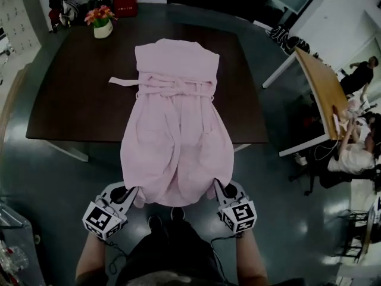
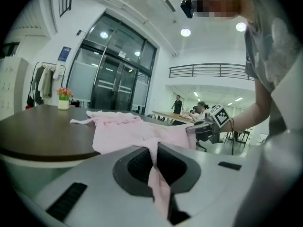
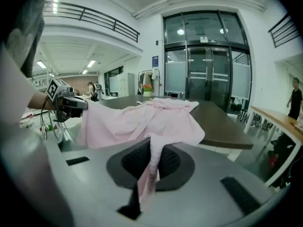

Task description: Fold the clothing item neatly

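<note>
Forearms: both of the person's bare forearms (image 1: 89,258) enter at the bottom edge of the head view, one behind each gripper.
Left gripper (image 1: 136,194): jaws pinched tight on the left hem corner of the pink garment (image 1: 175,130); a strip of cloth runs down between the pads.
Right gripper (image 1: 216,189): jaws clamped on the right hem corner; cloth fold trapped between the pads.
Garment position: upper part lies flat on the dark table (image 1: 71,100), collar end toward the far side. Lower part is off the near edge, stretched between the two grippers.
Belt (image 1: 169,87): tied across the waist, one end trailing left on the tabletop.
Obstruction: the raised hem covers the middle of the table's near edge and part of the person's shoes (image 1: 156,221).
Flower pot (image 1: 102,24): far left corner of the table, well apart from the garment.
Red box (image 1: 125,0): beyond the far edge.
Wooden desk (image 1: 321,91): right of the table, seated people (image 1: 357,154) beside it.
</note>
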`<state>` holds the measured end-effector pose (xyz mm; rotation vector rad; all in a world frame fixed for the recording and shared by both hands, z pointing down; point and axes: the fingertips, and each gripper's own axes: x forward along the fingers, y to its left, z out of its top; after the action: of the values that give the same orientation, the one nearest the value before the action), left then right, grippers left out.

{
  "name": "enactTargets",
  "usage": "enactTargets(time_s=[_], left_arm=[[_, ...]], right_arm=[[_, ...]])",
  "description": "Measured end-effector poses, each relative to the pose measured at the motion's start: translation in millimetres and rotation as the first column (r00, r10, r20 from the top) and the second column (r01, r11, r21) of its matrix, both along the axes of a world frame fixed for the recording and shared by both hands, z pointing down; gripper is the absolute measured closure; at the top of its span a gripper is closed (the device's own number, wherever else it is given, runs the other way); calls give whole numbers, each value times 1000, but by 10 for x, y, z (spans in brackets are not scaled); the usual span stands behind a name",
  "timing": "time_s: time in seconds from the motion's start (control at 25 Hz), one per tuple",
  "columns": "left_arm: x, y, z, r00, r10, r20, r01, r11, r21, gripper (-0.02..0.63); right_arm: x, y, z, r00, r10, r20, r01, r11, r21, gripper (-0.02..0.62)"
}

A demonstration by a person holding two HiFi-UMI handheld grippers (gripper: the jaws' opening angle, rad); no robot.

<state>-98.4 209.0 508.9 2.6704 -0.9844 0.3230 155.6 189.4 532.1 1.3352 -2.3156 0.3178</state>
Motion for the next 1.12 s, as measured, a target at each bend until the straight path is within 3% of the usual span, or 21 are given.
enactTargets(time_s=[0.28, 0.68, 0.88, 1.12], left_arm=[[-125, -505, -943, 1000, -4, 18, 1, 983, 185, 588], [72, -1942, -1804, 997, -60, 41, 43, 944, 328, 588], [252, -2742, -2057, 993, -88, 79, 54, 931, 361, 588], [118, -3798, -2223, 990, -131, 51, 106, 931, 350, 589]], right_arm=[[56, -525, -935, 996, -76, -39, 81, 983, 166, 589], [102, -1921, -1731, 975, -221, 24, 201, 925, 321, 590], [7, -2669, -1852, 948, -316, -20, 307, 901, 306, 591], [-149, -3705, -2089, 928, -365, -75, 371, 882, 290, 591]])
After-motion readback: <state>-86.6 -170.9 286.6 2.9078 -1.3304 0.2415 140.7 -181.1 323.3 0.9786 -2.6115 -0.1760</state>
